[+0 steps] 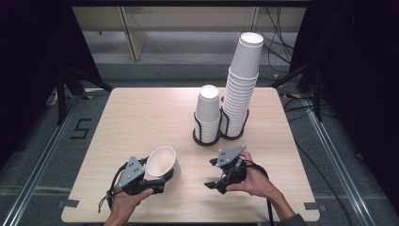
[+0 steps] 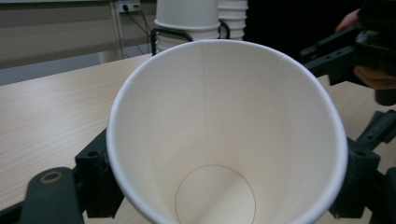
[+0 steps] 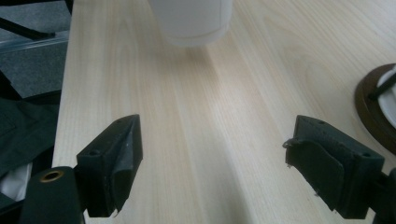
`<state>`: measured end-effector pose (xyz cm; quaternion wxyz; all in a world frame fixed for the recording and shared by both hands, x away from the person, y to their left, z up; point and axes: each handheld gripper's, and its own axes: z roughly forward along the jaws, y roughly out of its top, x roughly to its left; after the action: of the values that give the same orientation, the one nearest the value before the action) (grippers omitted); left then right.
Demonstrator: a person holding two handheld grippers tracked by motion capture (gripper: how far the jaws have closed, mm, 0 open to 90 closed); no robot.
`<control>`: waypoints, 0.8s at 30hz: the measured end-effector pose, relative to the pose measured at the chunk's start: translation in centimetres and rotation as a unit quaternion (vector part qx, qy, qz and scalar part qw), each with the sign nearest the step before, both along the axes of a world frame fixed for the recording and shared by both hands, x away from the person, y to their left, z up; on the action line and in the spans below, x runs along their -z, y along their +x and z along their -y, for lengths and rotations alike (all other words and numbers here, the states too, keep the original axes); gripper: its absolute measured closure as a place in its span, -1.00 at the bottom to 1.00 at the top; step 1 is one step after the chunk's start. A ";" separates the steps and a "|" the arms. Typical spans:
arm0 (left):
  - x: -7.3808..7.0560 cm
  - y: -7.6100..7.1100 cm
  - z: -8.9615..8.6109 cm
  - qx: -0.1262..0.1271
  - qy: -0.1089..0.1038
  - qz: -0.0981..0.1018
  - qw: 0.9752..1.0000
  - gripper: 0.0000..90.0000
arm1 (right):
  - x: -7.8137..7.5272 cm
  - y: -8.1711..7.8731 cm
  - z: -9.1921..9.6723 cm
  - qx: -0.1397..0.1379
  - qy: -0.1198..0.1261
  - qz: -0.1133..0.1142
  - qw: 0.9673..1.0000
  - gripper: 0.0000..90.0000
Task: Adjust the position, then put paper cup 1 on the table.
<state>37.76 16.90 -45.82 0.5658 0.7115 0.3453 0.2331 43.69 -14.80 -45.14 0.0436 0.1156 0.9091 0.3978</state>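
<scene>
**Paper cup clamped at left, mouth tipped toward the stacks**

Across the pale wooden desk (image 1: 141,117), two stacks of white paper cups in dark wire holders at the far middle: the tall stack (image 1: 241,89), leaning slightly, and just beside it the short stack (image 1: 207,113). Nearer the front edge, a single paper cup (image 1: 162,162) lying tilted, long axis running from its base at the person's side up toward the stacks, open mouth facing up and away. Held at both sides by the left hand-held gripper (image 1: 157,181), jaws narrowed onto its wall. To its right and well apart, the right hand-held gripper (image 1: 217,181), jaws spread wide, empty, bare desk between them, pointing across toward the cup's side. Judged nearer to the stacks: the right one.
</scene>
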 end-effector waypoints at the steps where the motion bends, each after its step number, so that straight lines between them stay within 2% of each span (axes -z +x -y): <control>1: 0.1 0.1 0.0 -0.002 -0.004 0.002 1.000 -0.62 | 0.0 0.0 0.1 0.005 -0.003 0.003 1.000 -0.60; 3: 0.2 0.2 -0.3 -0.009 -0.007 -0.002 1.000 -0.62 | 0.0 -0.1 0.3 0.012 -0.008 0.004 1.000 -0.60; 5: 0.1 0.3 -0.5 -0.018 0.004 -0.004 1.000 -0.62 | 0.0 -0.2 0.5 0.019 -0.016 0.008 1.000 -0.60; 8: 0.3 0.6 -0.5 -0.020 0.002 -0.006 1.000 -0.62 | 0.0 -0.3 0.8 0.028 -0.019 0.008 0.999 -0.60; 9: 0.2 0.6 -0.6 -0.024 0.011 -0.012 1.000 -0.62 | 0.1 -0.3 1.0 0.030 -0.022 0.009 0.999 -0.60; 10: 0.4 0.7 -0.6 -0.023 0.008 -0.009 1.000 -0.62 | 0.1 -0.3 1.1 0.034 -0.025 0.006 0.999 -0.60; 11: 0.3 0.7 -0.6 -0.029 0.015 -0.013 0.999 -0.62 | 0.2 -0.3 1.2 0.039 -0.025 0.008 0.999 -0.59; 14: 0.4 1.1 -0.8 -0.036 0.018 -0.013 0.999 -0.62 | 0.1 -0.4 1.6 0.052 -0.028 0.007 0.998 -0.59; 15: 0.5 1.2 -0.8 -0.039 0.015 -0.014 0.999 -0.62 | 0.1 -0.4 1.7 0.048 -0.026 0.013 0.998 -0.59; 18: 0.5 1.6 -1.0 -0.047 0.018 -0.015 0.999 -0.62 | 0.1 -0.5 2.1 0.060 -0.026 0.008 0.998 -0.59; 21: 0.6 2.0 -1.2 -0.051 0.013 -0.012 0.999 -0.63 | 0.1 -0.5 2.3 0.068 -0.026 0.011 0.997 -0.59; 22: 0.5 2.1 -1.4 -0.056 0.021 -0.015 0.998 -0.63 | 0.1 -0.5 2.4 0.070 -0.026 0.010 0.997 -0.59; 24: 0.4 2.5 -1.5 -0.061 0.019 -0.011 0.998 -0.63 | 0.1 -0.5 2.6 0.075 -0.025 0.011 0.997 -0.59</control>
<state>40.29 18.43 -46.20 0.5334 0.7020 0.3900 0.2656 43.17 -17.37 -45.27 0.0863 0.1776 0.9071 0.3717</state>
